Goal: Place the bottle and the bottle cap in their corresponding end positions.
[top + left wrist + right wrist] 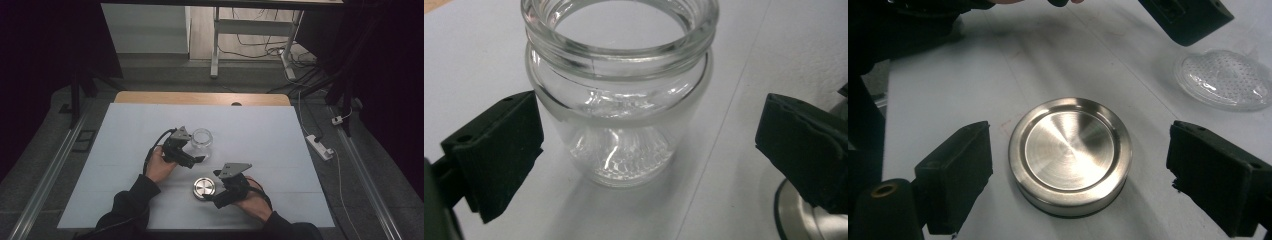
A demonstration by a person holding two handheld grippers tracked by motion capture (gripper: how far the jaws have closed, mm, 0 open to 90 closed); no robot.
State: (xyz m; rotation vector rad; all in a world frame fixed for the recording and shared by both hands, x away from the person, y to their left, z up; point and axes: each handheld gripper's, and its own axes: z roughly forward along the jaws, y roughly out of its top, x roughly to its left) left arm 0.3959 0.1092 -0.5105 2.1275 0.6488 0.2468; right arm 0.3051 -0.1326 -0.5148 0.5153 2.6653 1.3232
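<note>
glass jar (619, 100) stands upright, mouth up, steel lid (1070, 155) flat, between released tools.

A white sheet covers the wooden table (202, 98) at mid-frame. Grey carpet (45, 150) surrounds it, dark curtains at the upper corners. At top centre stands a white desk frame (216, 45) over tangled cables; a power strip (320, 146) lies right.

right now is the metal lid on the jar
No, the metal lid lies flat on the table, apart from the open-mouthed glass jar.
</note>
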